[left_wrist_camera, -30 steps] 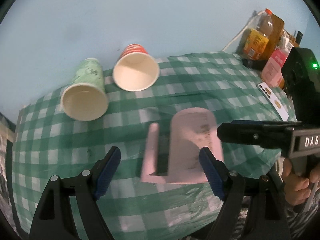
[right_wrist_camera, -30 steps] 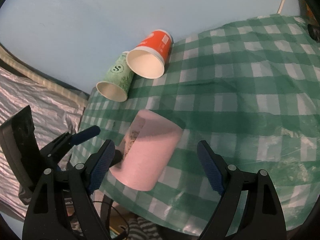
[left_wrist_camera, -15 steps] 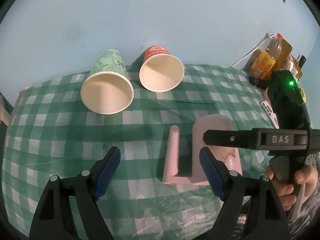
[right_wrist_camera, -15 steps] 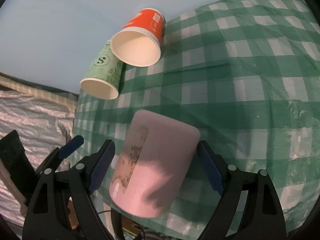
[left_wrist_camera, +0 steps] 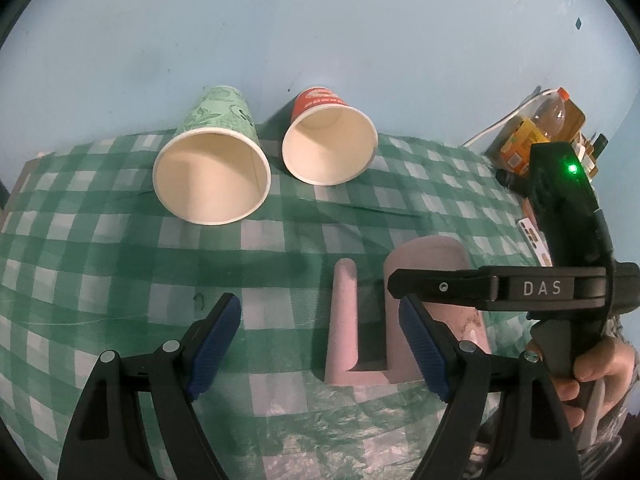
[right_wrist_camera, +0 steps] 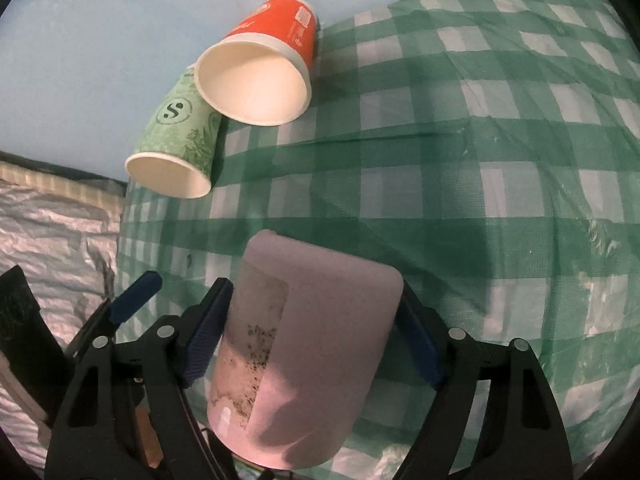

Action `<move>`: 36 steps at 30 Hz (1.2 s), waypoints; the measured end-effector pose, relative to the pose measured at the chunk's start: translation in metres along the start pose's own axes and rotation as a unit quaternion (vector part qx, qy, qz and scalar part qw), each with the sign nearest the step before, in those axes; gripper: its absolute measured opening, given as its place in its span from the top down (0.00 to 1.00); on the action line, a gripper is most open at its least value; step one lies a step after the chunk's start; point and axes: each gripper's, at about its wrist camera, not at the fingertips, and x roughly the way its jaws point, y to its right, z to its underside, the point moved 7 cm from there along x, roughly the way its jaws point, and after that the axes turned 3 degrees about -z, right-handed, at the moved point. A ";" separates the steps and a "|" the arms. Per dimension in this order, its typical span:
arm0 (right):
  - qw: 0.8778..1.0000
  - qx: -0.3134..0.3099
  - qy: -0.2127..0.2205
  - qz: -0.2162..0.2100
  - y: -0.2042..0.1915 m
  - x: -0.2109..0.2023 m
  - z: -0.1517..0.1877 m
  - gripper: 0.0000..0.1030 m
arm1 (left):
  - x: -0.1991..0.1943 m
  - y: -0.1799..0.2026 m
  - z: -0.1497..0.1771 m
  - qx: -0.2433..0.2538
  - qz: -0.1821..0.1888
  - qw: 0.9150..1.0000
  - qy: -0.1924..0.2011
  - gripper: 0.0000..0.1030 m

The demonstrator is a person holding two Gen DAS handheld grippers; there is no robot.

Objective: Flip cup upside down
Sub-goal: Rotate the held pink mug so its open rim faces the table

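Pink mug (right_wrist_camera: 304, 352) lay on its side at near edge of checked tablecloth (right_wrist_camera: 500, 152), handle (left_wrist_camera: 342, 320) toward left. Right gripper (right_wrist_camera: 312, 344) closed around mug body, both pads pressed on its sides. Left gripper (left_wrist_camera: 320, 344) wide open, gripping nothing, just beside handle. Green paper cup (left_wrist_camera: 212, 168) and red paper cup (left_wrist_camera: 330, 144) lay tipped at far side.

Pink mug (right_wrist_camera: 304, 364) with dark speckled patch between right gripper's (right_wrist_camera: 316, 340) blue pads (right_wrist_camera: 204, 340), green-white checked tablecloth (right_wrist_camera: 480, 160) beneath, red cup (right_wrist_camera: 260, 68) and green leaf-print cup (right_wrist_camera: 176, 144) ahead-left, pale blue wall (left_wrist_camera: 320, 32) beyond.
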 end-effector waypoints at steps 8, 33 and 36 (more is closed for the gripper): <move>0.999 -0.042 0.027 -0.010 -0.011 -0.007 0.001 0.26 | -0.013 -0.010 -0.003 -0.022 0.007 0.999 0.028 0.12; 0.945 -0.239 0.218 0.053 -0.058 -0.061 0.017 0.29 | -0.033 -0.014 0.019 -0.023 -0.003 0.998 0.066 0.12; 0.928 -0.265 0.251 0.071 -0.068 -0.066 0.017 0.29 | -0.033 -0.014 0.024 -0.019 -0.009 0.997 0.069 0.12</move>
